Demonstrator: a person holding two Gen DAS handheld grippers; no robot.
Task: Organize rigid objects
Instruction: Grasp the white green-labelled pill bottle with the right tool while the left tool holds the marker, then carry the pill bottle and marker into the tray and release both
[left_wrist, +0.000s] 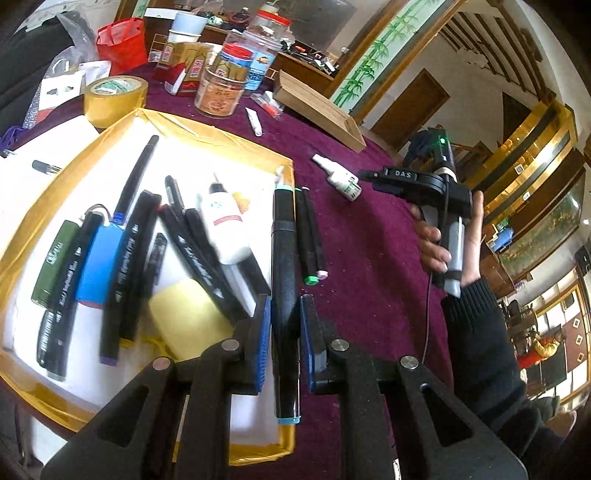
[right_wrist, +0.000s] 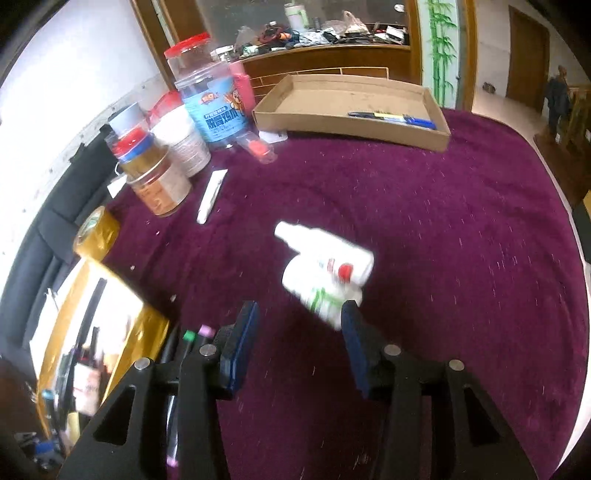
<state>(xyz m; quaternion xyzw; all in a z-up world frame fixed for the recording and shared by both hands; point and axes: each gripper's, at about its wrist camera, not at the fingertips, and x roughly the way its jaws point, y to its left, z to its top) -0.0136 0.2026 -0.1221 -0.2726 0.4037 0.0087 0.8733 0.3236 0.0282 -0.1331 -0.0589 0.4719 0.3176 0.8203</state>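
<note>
My left gripper (left_wrist: 285, 301) is shut on a black marker with light-blue caps (left_wrist: 282, 240), held lengthwise over the right edge of the gold-rimmed tray (left_wrist: 221, 133). In the tray lie several black markers (left_wrist: 129, 254), a white bottle (left_wrist: 225, 225), a green box (left_wrist: 53, 262) and a blue box (left_wrist: 98, 266). Two markers with green and pink caps (left_wrist: 312, 236) rest on the purple cloth beside the tray. My right gripper (right_wrist: 299, 314) is open with nothing between its pads. A blurred white spray bottle (right_wrist: 325, 266) lies just ahead of it, by its right fingertip (right_wrist: 351, 314).
A cardboard tray (right_wrist: 351, 127) with pens (right_wrist: 391, 118) sits at the far edge. Jars (right_wrist: 214, 110), a tape roll (right_wrist: 96, 232) and a white tube (right_wrist: 210, 195) crowd the far left. A hand (left_wrist: 436, 247) grips the right tool. The purple cloth (right_wrist: 461, 240) is bare at right.
</note>
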